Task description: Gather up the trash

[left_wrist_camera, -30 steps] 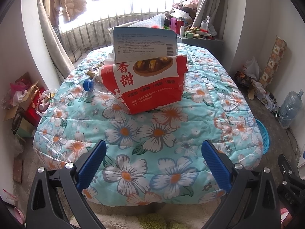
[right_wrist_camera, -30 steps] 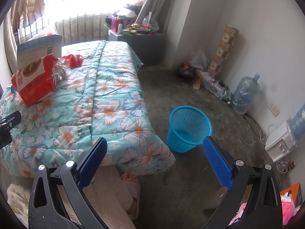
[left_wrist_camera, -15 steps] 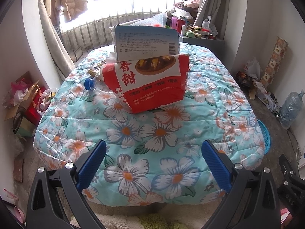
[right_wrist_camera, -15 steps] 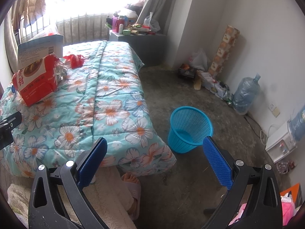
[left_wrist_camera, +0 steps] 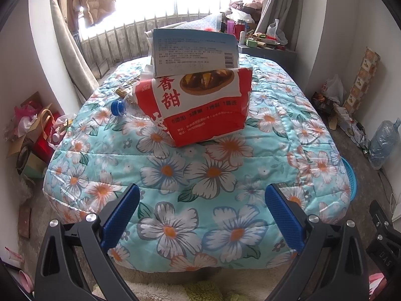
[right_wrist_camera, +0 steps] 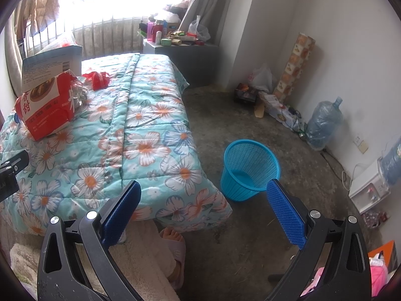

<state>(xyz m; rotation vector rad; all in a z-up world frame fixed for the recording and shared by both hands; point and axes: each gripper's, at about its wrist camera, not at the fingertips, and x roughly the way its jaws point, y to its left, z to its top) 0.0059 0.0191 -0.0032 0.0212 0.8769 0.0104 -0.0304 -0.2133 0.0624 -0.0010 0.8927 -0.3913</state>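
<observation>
Red paper bag point(left_wrist_camera: 200, 105) with a blue-grey cardboard box point(left_wrist_camera: 194, 51) leaning on it lies on the flowered quilt of the bed point(left_wrist_camera: 215, 175), and it looks a little nearer to the left claw point(left_wrist_camera: 200, 213) than one second ago. Both claws are wide open and empty. Right claw point(right_wrist_camera: 204, 204) faces the blue plastic basket point(right_wrist_camera: 250, 168) on the floor, so collecting has not started.

Left tool point(left_wrist_camera: 201, 210) and right tool point(right_wrist_camera: 203, 208) both gape wide, empty.

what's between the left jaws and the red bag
Only bare floral quilt, as the left wrist view shows: nothing lies on it between the open left gripper and the red bag.
</observation>
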